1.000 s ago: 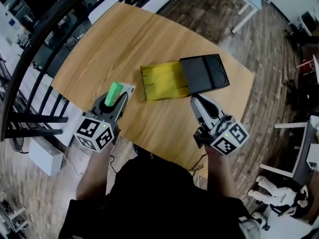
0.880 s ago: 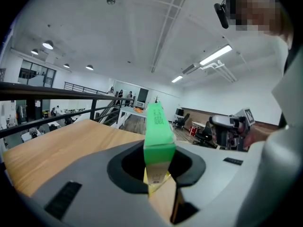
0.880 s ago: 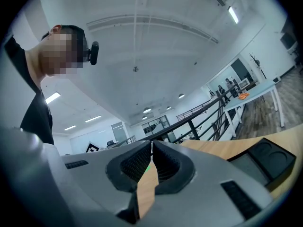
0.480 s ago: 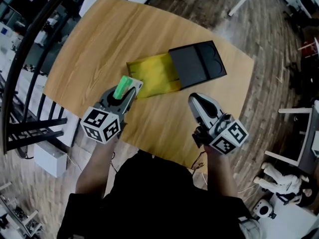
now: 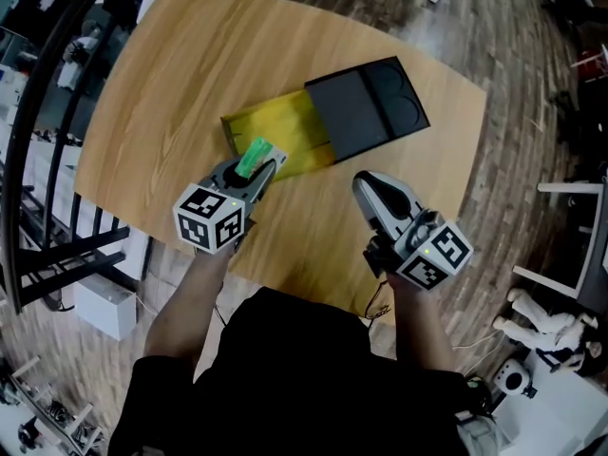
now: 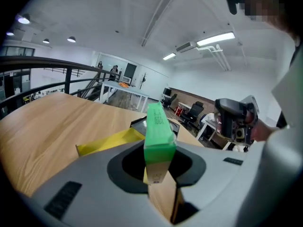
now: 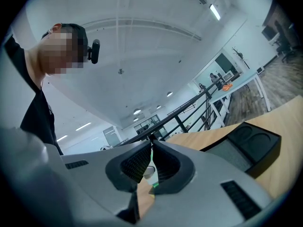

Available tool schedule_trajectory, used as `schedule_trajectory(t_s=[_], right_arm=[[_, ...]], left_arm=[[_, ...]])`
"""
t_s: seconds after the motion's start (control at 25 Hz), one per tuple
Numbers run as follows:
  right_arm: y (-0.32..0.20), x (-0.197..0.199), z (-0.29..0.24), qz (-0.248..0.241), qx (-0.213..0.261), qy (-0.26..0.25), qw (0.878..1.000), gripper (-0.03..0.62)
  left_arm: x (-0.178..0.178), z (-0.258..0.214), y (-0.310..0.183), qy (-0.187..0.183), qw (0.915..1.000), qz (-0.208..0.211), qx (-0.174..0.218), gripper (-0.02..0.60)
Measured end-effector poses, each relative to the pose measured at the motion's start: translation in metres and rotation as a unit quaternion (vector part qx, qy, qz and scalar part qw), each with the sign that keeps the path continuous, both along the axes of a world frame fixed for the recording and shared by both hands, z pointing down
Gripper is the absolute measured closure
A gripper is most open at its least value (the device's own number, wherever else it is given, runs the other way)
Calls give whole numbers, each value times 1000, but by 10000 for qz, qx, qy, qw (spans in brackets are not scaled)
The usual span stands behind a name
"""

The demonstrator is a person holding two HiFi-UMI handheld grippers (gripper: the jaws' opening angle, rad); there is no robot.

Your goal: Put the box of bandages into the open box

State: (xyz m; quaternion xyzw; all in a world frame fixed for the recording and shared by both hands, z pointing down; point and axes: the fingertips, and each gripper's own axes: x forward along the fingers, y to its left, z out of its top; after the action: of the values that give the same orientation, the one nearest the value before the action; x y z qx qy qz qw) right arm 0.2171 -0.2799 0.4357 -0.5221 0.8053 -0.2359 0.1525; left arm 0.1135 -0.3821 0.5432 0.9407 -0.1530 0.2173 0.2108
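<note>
Item: box of bandages (image 6: 157, 131), green, slim, standing on end, clamped between the jaws of the left gripper (image 5: 267, 169), whose pads press its lower sides. Location: over the wooden table (image 5: 180, 65), at the near edge of the open box (image 5: 285, 129); contact with it cannot be told. Open box: yellow tray (image 5: 242, 126) drawn out beside its black cover (image 5: 366, 107), flat on the table. Right gripper (image 5: 367, 187): jaws closed together, nothing between them, near the table's front edge, apart from the open box.
</note>
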Motion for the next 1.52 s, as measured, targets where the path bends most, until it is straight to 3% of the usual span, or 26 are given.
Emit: schedule_trajectory(t_s=[0.2,0.44,0.76,1.0,1.12,1.28,1.52], right_arm=[[-2,13,6,147,-112,-27,9998,556],[-5,27,16,292,-228,-50,9993,556],[-3,34,28,382,-302,-119,9987,556],[-1,32,30,383,-310,-154,9987,556],[-1,32,29,372,-320,-156,9987,556],[-3,30,25,345,-308,-147,9988,556],[-3,26,19,261,-260,-128,9992,556]], left_arm=[[24,25,-4,-117,9990,264,-335,488],[43,53,-9,-342,9971,494,-462,486],[51,89,-7,-892,9894,926,-672,483],[51,100,-8,-1071,9851,1141,-707,479],[49,99,-17,-1160,9861,1058,-553,456],[40,93,-38,-1294,9887,730,-215,376],[22,79,-55,-1326,9906,325,98,360]])
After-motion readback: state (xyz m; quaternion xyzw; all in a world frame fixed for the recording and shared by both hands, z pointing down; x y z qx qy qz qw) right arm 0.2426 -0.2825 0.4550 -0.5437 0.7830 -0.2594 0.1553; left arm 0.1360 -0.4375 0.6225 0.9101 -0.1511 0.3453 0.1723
